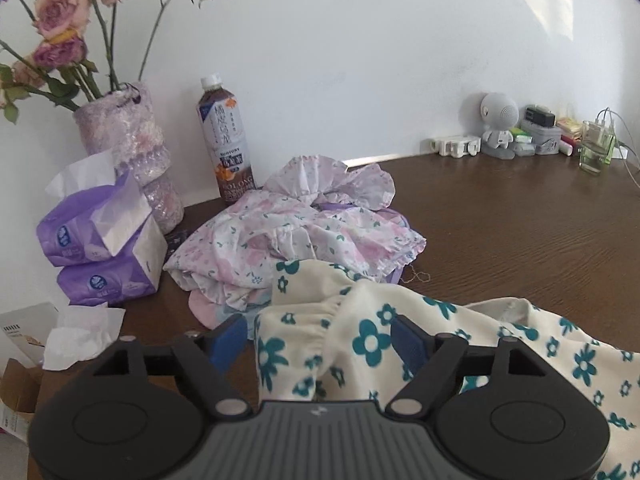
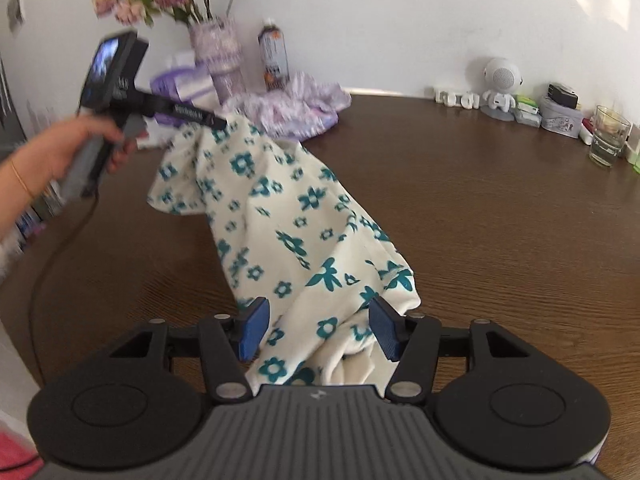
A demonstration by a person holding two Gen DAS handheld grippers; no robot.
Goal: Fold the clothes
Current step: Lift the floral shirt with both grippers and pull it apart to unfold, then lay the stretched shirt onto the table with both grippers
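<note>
a: cream cotton garment with teal flower print [image 2: 280, 208], bunched, strung in a sagging band above the dark wood-grain table [image 2: 480, 208]. no fold made yet; judging it early, spreading flat comes first.

b: other clothes?

a: crumpled pink-and-white floral garment pile [image 1: 296, 232] behind the cream one, untouched, so most of the job is left.

b: tongs?

a: left gripper [image 1: 320, 336]: blue pads wide apart, elastic hem between them. in the right wrist view its tip looks pinched on the raised corner, so i cannot tell its hold. right gripper [image 2: 316, 328]: pads well apart, cloth passing between, not clamped.

b: pose?

a: person's left hand [image 2: 60, 152] wraps the handle, raised left of the garment.
</note>
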